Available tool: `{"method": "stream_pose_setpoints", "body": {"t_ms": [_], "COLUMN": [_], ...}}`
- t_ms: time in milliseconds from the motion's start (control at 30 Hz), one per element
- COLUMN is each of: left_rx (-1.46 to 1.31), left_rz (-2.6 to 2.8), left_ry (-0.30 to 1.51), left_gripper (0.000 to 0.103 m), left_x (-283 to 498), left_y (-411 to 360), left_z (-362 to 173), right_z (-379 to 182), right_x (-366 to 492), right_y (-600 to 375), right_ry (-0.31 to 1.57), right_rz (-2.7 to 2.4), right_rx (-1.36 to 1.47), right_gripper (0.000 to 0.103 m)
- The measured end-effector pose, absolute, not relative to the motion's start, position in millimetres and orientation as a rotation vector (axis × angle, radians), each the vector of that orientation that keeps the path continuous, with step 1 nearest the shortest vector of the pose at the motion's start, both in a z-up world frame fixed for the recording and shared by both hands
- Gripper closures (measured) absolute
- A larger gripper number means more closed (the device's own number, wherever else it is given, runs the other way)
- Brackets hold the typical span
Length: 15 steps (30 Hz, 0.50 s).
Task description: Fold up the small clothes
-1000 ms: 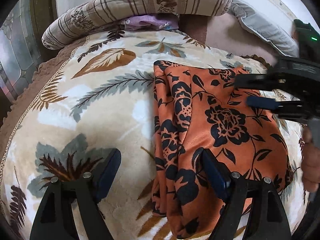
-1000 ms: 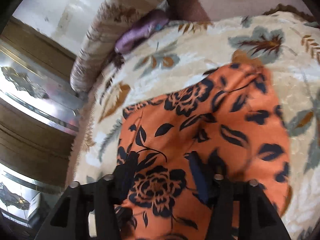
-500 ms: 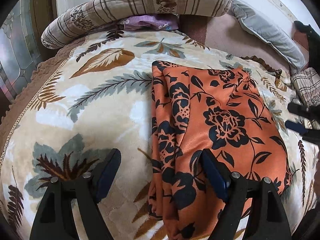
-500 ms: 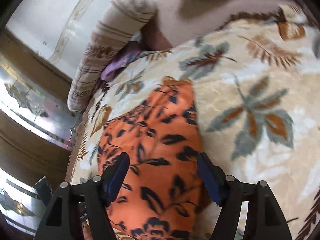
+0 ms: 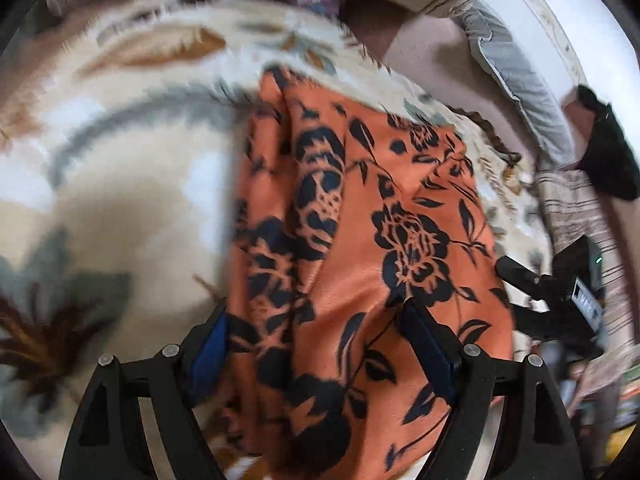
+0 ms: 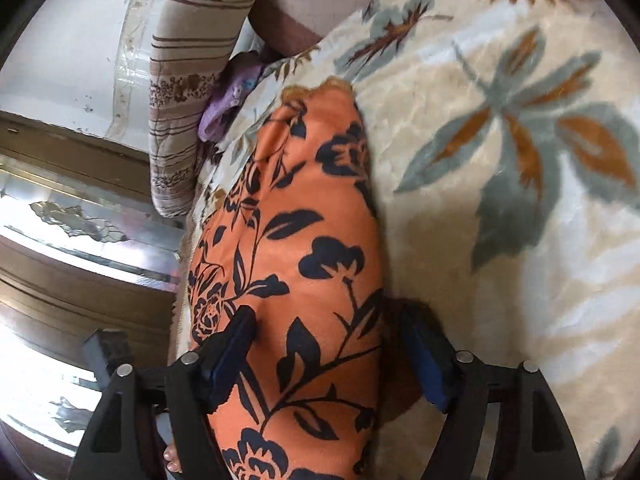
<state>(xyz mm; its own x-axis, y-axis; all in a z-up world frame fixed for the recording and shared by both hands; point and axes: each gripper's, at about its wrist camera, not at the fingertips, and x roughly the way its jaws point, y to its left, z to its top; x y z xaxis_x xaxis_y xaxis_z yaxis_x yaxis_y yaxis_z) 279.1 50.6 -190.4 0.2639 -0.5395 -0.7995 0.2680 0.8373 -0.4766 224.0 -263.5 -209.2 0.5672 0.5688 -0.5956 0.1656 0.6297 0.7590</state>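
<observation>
Leaf-patterned blanket [image 5: 120, 184] spread over a bed, orange floral garment [image 5: 360, 240] lying on it, folded lengthwise into a long strip. Left gripper [image 5: 316, 344] spread wide, straddling its near end. Right gripper [image 6: 328, 344] just widened, poised at the strip's three o'clock edge, nothing pinched. Probably left: crosswise fold, toward twelve o'clock.

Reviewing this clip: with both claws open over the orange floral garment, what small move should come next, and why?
Probably lower and close each claw on the near edge of the orange garment. The left claw and right claw both straddle that edge with jaws wide, neither pinching cloth yet, so gripping precedes the next fold.
</observation>
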Motion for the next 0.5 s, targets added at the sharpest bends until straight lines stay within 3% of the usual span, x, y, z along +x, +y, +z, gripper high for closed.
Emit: {"method": "stream_pose_setpoints", "body": {"t_ms": [333, 467, 500], "left_rx": [-0.510, -0.587, -0.601], "left_rz": [-0.678, -0.709, -0.711], "left_ry": [1.246, 1.254, 1.255], "left_gripper": [0.013, 0.015, 0.019], "left_x": [303, 309, 310], "left_y": [62, 67, 68], "left_z": [-200, -205, -205], "right_z": [-209, -208, -208], "right_x": [245, 247, 246], "right_y": [-239, -230, -230], "right_ry": [0.958, 0.949, 0.943], "right_rz": [0.335, 0.316, 0.310], "right_rx": [0.830, 0.777, 0.775], "right_gripper": [0.020, 0.024, 0.026]}}
